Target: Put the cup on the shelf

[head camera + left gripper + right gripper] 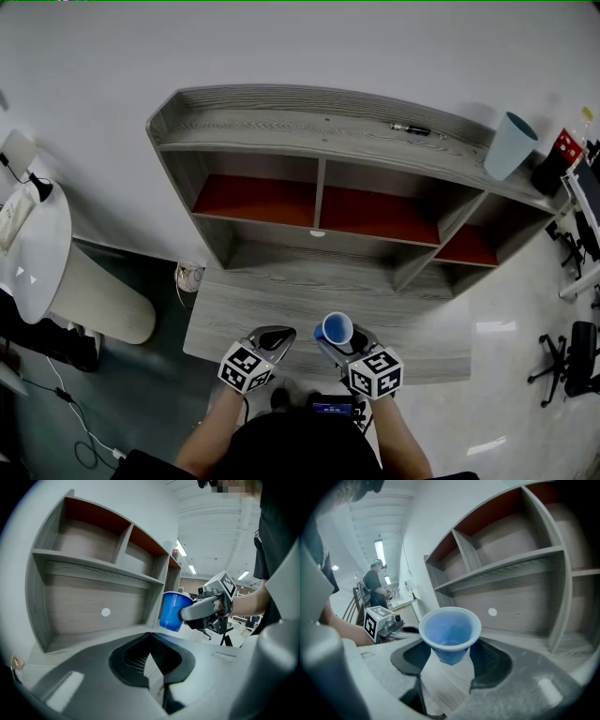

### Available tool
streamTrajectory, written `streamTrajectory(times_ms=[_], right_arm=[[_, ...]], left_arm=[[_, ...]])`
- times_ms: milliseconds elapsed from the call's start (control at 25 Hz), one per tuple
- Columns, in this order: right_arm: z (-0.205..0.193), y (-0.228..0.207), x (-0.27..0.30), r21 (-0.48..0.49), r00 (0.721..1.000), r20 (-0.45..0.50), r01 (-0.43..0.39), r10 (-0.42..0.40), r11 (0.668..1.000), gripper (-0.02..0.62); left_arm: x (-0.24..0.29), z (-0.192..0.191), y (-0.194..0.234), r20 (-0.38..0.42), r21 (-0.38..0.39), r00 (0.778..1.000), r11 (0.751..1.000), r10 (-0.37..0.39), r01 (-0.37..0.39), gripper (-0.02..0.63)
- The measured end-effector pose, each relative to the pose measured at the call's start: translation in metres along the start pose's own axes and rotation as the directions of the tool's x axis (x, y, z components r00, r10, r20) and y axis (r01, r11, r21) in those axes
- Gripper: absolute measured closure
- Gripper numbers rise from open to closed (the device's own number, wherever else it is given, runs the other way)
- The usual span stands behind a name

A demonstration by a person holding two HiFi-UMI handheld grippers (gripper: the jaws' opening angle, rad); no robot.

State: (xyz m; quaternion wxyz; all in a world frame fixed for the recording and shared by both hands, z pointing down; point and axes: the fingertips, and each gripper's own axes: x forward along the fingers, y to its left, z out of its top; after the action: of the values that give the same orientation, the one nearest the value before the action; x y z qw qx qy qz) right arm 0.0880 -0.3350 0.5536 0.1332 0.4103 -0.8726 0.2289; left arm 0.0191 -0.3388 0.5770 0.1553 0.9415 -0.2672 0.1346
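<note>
1. The right gripper (187, 613) has its jaws closed on the lower body of the blue cup (450, 631). It holds the cup upright, mouth open, above the front of the desk surface (281, 314) and well short of the shelf (281, 127).
2. The left gripper (272, 337) hangs just beside it. Its jaws appear to meet at the tips, with nothing between them.
3. The desk surface is grey wood grain. The shelf rises from its back edge against a plain white wall (281, 47). It is the same grey wood, with red-backed compartments.
4. A pale container (511, 145) stands on the shelf's top board at the right end. Near it lies a small dark item (410, 128), too small to identify.
5. A white round table (37, 253) stands to the left, and black office chairs (574, 361) stand on the glossy pale floor (506, 394) to the right.
6. A person (375, 581) stands far off under ceiling strip lights (378, 550).
</note>
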Motion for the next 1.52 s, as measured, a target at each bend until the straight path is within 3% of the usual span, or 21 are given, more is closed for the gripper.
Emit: streamTrajectory(times_ms=[640,920,1200,1520], right_arm=[[-0.001,-0.012,-0.010,-0.030,0.998,-0.025,-0.050,0.049,0.998,0.339],[0.011,-0.027,-0.005,-0.127,0.991,-0.078,-0.116,0.107,0.985,0.339],[0.022,-0.033,0.025,-0.218,0.980,-0.141,-0.166,0.137,0.962,0.339],[0.038,-0.046,0.096,-0.273,0.982,-0.170,-0.130,0.086,0.953,0.339]], left_arm=[[0.009,0.001,-0.005,-0.015,0.004,1.000,1.000,0.027,-0.027,0.606],[0.016,0.022,0.010,0.034,-0.058,0.994,0.993,0.109,-0.107,0.606],[0.021,0.032,0.028,0.041,-0.060,0.984,0.984,0.172,-0.169,0.606],[0.029,0.028,0.082,0.033,-0.075,0.972,0.971,0.232,-0.229,0.606]])
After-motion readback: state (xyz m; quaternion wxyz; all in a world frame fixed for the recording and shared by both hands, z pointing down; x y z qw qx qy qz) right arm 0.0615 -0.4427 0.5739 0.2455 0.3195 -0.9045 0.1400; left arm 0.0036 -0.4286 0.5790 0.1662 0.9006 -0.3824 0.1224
